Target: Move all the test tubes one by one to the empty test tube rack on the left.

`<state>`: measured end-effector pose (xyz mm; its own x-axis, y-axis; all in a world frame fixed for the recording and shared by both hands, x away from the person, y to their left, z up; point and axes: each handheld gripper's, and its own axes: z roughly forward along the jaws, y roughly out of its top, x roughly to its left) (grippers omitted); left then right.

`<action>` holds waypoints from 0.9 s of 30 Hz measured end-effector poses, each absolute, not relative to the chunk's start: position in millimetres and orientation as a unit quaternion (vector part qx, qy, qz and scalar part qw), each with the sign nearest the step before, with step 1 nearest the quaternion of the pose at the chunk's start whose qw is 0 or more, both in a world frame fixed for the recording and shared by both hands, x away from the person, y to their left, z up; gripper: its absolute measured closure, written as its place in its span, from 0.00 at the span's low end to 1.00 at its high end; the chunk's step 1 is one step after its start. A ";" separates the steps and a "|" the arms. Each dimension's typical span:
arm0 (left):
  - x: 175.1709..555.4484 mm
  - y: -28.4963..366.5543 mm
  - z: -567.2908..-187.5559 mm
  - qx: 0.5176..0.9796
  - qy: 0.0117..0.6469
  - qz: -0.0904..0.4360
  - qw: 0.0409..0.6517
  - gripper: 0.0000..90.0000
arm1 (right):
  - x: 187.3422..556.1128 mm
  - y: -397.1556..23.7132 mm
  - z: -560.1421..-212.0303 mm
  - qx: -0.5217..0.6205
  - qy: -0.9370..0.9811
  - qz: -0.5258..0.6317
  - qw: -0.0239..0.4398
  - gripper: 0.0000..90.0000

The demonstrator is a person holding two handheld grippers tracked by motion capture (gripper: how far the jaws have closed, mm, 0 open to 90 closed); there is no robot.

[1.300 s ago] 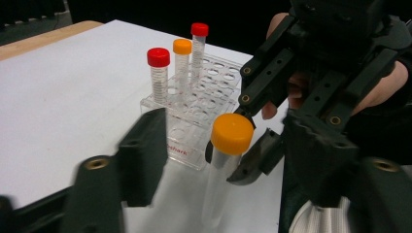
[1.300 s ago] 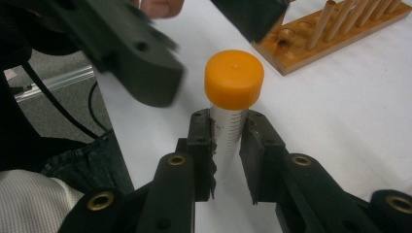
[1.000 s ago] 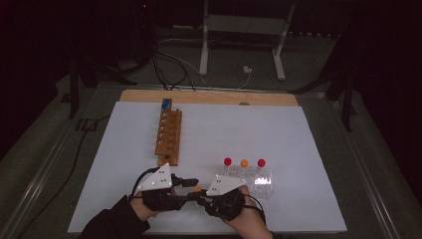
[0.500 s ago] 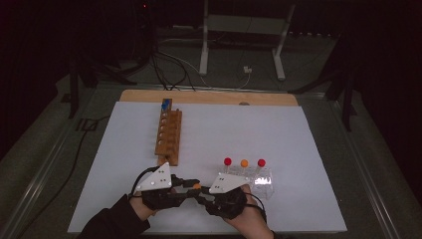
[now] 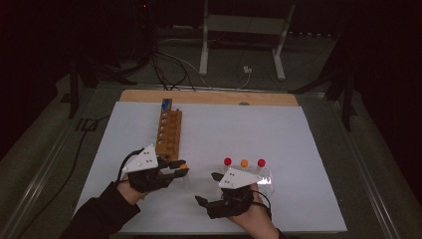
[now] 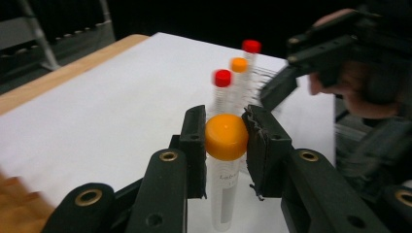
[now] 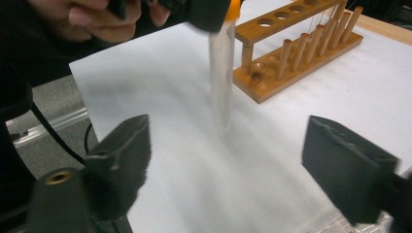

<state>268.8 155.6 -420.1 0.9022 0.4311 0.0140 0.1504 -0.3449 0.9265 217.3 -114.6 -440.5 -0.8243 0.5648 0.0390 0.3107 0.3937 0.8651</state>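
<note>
Left gripper [image 6: 224, 138]: jaws clamped on the orange cap of a clear tube [image 6: 224, 194], tube hanging upright just above the white sheet [image 5: 278, 134] on the bench. In the high view this gripper [image 5: 180, 168] sits at 6 o'clock of the wooden rack [image 5: 169, 132]. Right gripper [image 7: 228, 165]: jaws have just been opening, now wide apart, nothing between them. Three capped tubes [image 5: 244, 169] stand in a clear holder at 12 o'clock of the right gripper.
</note>
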 end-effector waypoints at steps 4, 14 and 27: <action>278.6 162.0 -411.4 0.807 0.189 0.143 0.541 0.80 | 217.4 -116.3 -438.2 0.272 0.818 0.488 0.134 0.08; 306.2 173.0 -387.2 0.800 0.212 0.179 0.532 0.80 | 216.2 -122.3 -434.4 0.269 0.809 0.507 0.127 0.00; 342.3 183.8 -366.9 0.782 0.248 0.220 0.527 0.80 | 215.5 -127.5 -430.5 0.265 0.803 0.518 0.126 0.00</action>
